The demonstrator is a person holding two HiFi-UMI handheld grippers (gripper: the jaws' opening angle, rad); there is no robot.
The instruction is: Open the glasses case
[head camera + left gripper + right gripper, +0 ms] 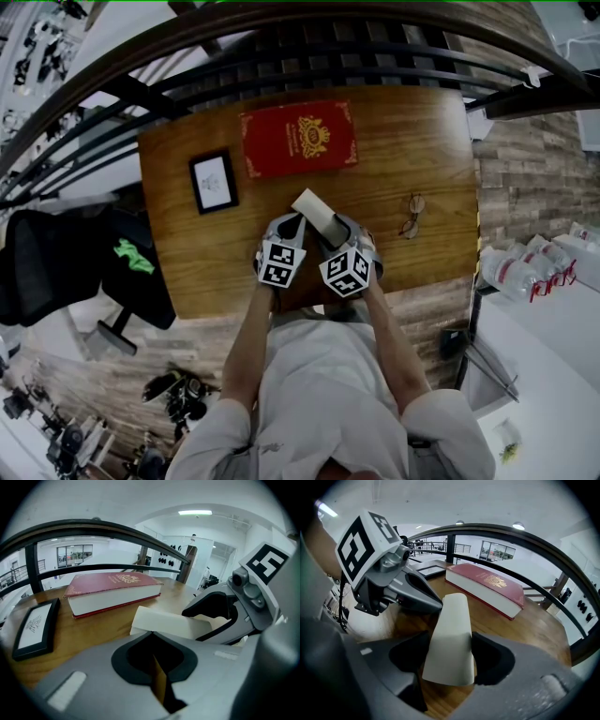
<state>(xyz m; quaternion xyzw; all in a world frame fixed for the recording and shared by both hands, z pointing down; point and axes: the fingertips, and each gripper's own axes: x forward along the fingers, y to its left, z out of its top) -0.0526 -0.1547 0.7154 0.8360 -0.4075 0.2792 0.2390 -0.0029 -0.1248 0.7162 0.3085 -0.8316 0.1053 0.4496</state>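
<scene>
1. While the right gripper (450,654) has its jaws clamped on the cream glasses case (450,637), one pad on each long side, the left gripper (150,633) has its jaws pulled together, so no real gap there.
2. From the left gripper view, those closed tips sit right at the near edge of the case (165,623). Can't tell whether they're pinching any of it or just touching.
3. Looking down from the head view, the case (317,212) is at the front-middle of the wooden table (422,141), between the left gripper (293,225) and the right gripper (337,232), angled with its far end pointing toward the red book (298,139). Whether it's resting on the wood, no idea.
4. In the right gripper view, the left gripper (423,597) comes in from the left and its dark jaw meets the case's side.
5. Other stuff: a framed picture (213,182) sits left of the book, a pair of glasses (412,217) lies on the table off to the right, well apart from the case, and a dark railing (281,47) curves behind the table.
</scene>
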